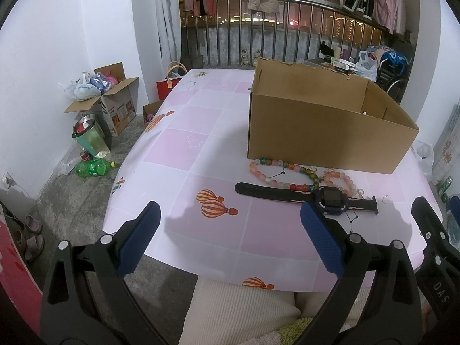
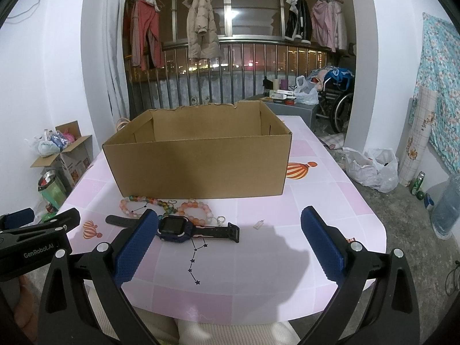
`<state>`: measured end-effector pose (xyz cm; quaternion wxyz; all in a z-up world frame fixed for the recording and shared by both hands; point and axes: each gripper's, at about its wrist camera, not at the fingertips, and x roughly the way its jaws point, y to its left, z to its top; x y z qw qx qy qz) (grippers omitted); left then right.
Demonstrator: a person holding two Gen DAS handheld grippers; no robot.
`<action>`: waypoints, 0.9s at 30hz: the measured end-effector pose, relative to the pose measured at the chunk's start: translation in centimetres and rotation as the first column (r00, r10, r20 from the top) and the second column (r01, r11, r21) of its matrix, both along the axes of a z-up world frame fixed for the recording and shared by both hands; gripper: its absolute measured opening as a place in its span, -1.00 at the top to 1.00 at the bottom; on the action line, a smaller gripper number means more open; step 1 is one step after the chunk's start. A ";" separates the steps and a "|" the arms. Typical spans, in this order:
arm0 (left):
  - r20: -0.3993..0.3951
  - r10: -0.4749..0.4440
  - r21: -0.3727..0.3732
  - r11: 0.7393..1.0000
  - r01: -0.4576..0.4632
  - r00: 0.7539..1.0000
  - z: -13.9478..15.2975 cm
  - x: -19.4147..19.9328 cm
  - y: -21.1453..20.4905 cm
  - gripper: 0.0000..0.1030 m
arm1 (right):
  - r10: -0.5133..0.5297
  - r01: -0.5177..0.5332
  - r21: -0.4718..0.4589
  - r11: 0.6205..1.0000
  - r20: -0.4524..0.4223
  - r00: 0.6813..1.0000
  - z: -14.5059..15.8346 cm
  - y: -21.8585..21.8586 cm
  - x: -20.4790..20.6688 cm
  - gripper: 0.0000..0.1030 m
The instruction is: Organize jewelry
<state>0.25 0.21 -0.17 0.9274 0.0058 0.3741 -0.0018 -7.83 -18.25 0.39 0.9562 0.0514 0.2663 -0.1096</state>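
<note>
Left gripper [image 1: 230, 227]: jaws wide apart, holding nothing, hovering over the near edge of the table [image 1: 178, 149]. Its right pad sits in front of the watch in the left wrist view, but no contact is evident.

Right gripper [image 2: 227, 233]: jaws also spread wide, empty, hovering over the near table edge. Its left pad overlaps the watch strap in the right wrist view; probably only line of sight, though the fisheye makes that hard to confirm.

Task items, all still on the tablecloth:
- Watch [image 2: 172, 228], dark with blue casing, lying flat with the strap stretched out, nearest to both grippers.
- Beaded bracelets [image 2: 143, 201], orange, pink and green beads, lying just behind the watch and close against the front wall of the cardboard box [image 2: 201, 164].
- Small silver charm [image 2: 258, 224], apart to the right of the watch strap.

Progress: judged as not started. The box is open-topped; the part of its interior in view shows nothing, but its floor is hidden by the front wall. All three pieces remain to be moved.

Obstacles: the tall box front wall must be cleared on any lift. The bracelets lie tangled beside each other and touch the watch area, so one may drag another.

Surroundings: clothes on a rail [image 2: 201, 20], plastic bags [image 2: 373, 166] on the floor, a wheelchair [image 2: 339, 106].
</note>
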 end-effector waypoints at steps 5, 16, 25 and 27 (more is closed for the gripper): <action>0.001 0.001 0.002 1.000 -0.001 1.000 -0.2 0.1 -0.1 -0.83 | 0.000 0.000 0.000 1.000 0.000 1.000 0.0 0.0 0.0 -0.88; 0.002 0.001 0.001 1.000 -0.001 1.000 -0.2 0.0 -0.1 -0.83 | 0.001 -0.001 0.001 1.000 0.000 1.000 0.0 0.0 0.0 -0.88; 0.003 0.001 0.002 1.000 -0.001 1.000 0.2 0.0 0.1 -0.83 | 0.001 -0.001 0.001 1.000 0.000 1.000 0.1 -0.1 -0.2 -0.88; 0.004 0.001 0.003 1.000 -0.001 1.000 0.2 0.0 0.1 -0.83 | 0.001 -0.001 0.002 1.000 0.000 1.000 0.1 -0.1 -0.2 -0.88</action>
